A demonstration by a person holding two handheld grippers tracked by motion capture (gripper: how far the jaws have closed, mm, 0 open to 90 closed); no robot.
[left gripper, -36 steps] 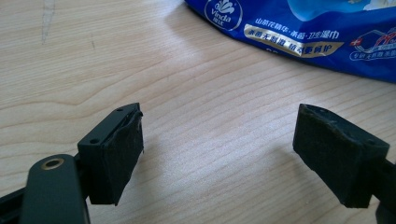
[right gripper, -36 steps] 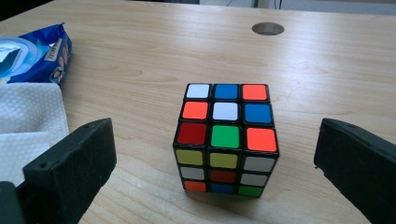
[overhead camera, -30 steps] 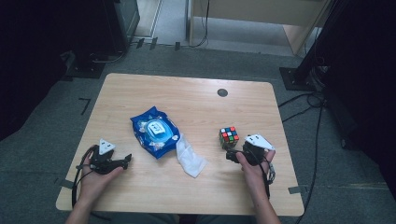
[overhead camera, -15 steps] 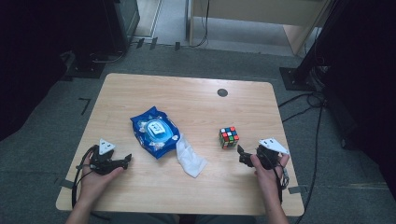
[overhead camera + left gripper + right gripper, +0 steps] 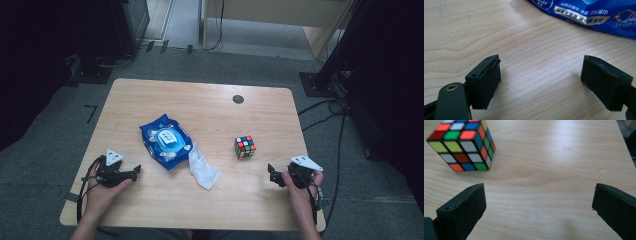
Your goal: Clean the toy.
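A scrambled colour cube [image 5: 245,147] [image 5: 464,143] sits on the wooden table [image 5: 210,110] right of centre. My right gripper [image 5: 272,175] [image 5: 537,207] rests open on the table, below and to the right of the cube, its jaws wide apart and empty. A blue pack of wet wipes [image 5: 166,140] [image 5: 596,12] lies left of centre, and a crumpled white wipe [image 5: 204,170] lies just beside its lower right corner. Near the table's front left, my left gripper [image 5: 136,171] [image 5: 541,80] is open and empty, pointing toward the pack.
A small dark round hole cover [image 5: 238,99] marks the far side of the table. Black cables [image 5: 330,110] run over the grey floor to the right, and dark stands rise at the back corners.
My right gripper has drawn back from the cube toward the table's front right edge and stands apart from it. The left gripper has stayed put.
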